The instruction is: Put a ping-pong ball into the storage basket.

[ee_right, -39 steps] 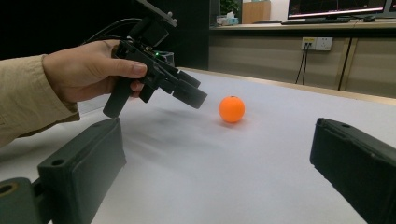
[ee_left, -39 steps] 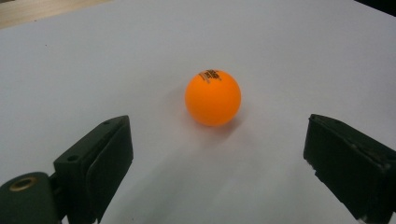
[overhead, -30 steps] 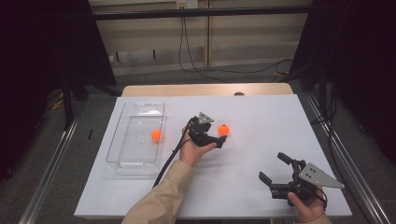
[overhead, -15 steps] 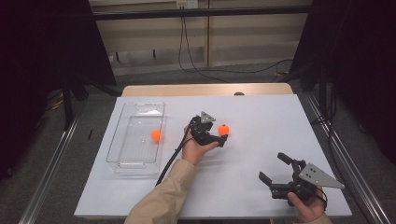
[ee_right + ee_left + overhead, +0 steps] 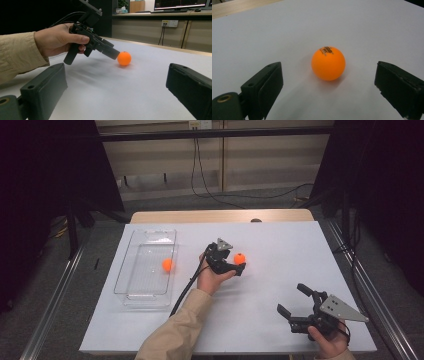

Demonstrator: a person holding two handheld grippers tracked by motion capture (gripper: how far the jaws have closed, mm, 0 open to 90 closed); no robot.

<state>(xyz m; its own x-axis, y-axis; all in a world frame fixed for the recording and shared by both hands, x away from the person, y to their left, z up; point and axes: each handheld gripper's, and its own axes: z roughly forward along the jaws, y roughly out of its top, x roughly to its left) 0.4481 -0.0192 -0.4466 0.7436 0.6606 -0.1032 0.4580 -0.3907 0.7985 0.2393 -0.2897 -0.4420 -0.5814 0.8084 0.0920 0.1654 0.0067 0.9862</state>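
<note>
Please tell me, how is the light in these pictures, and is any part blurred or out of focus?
High view: table bright, surroundings dark, all sharp. Left gripper view: orange ball sharp with a soft shadow; the near jaws slightly soft. Right gripper view: left gripper and ball clear, bright monitor glaring behind.

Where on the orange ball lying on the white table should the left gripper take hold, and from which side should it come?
Grip the orange ball across its widest middle, coming level from the side where the open left gripper already faces it. It is round and sits free on the table, so a grip off the middle would probably slip.
</note>
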